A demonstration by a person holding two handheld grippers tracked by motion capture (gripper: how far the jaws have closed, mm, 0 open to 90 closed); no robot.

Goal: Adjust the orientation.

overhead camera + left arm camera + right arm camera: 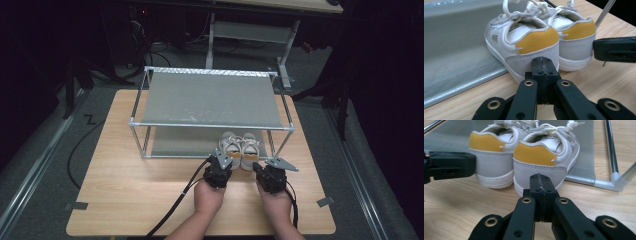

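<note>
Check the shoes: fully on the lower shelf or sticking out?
Sticking out. The shoes have toes on the lower shelf, but both yellow heels rest on the table.

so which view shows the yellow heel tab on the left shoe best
The left gripper view: the left shoe's yellow heel tab sits close and central. The right gripper view shows it off to the side; the high view shows just a tiny patch.
</note>
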